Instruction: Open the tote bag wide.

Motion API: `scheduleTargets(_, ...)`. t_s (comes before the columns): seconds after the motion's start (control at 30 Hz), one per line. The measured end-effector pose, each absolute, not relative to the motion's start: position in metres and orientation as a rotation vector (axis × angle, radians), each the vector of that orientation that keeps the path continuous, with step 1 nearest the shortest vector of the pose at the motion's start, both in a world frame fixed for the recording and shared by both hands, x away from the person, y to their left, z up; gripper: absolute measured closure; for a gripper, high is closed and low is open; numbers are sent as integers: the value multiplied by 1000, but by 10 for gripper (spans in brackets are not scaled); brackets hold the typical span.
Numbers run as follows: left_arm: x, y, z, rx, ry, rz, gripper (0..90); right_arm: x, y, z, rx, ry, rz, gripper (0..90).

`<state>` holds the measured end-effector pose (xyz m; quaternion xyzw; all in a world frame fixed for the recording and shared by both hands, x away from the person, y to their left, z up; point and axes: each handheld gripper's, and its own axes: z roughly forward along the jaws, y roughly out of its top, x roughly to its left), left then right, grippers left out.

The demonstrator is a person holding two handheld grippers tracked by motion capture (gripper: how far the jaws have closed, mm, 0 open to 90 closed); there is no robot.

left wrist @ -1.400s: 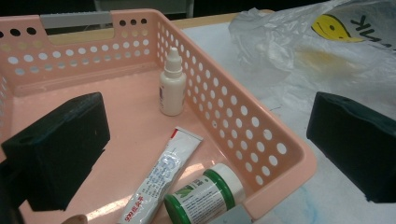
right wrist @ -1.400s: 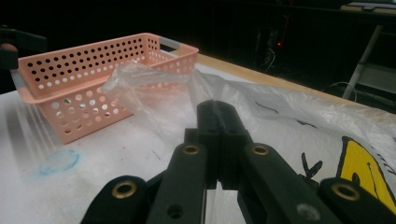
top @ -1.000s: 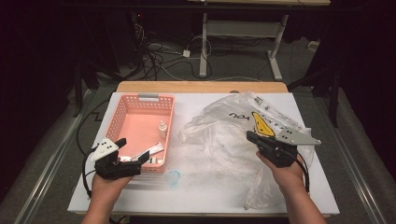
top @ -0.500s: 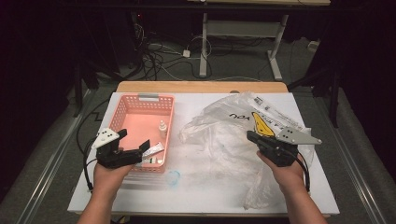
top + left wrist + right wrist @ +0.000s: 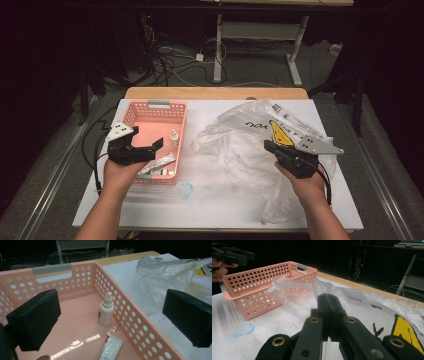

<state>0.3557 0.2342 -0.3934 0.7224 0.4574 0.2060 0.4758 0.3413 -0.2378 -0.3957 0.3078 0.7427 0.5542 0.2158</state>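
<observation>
We pin the plastic bag (image 5: 240, 145) with our clamped right hand-held gripper (image 5: 270, 147) at three o'clock, so our open left hand-held gripper (image 5: 152, 147) can reach the dropper bottle (image 5: 106, 310) in the pink basket (image 5: 150, 107).

1. On the clear plastic bag (image 5: 250, 135) I read black letters that look like "nok", upside down from my side, just left of the right tool (image 5: 270, 146).
2. The yellow panel (image 5: 279, 134) on that bag carries dark marks too small to read.
3. Print on the white tube (image 5: 111, 348) and small bottle (image 5: 106, 311), between the left tool's jaws, is illegible.
</observation>
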Motion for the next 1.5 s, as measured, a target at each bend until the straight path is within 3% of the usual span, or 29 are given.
scheduleTargets(0.83, 388, 228, -395, 1887, 1142, 440, 14, 345, -238, -399, 861, 2068, 1528, 900)
scheduleTargets(1.37, 405, 224, -411, 2038, 1190, 332, 16, 347, -239, -400, 871, 2070, 1527, 900)
scheduleTargets(1.5, 408, 222, -414, 2075, 1197, 299, 51, 347, -240, -400, 874, 2071, 1524, 900)
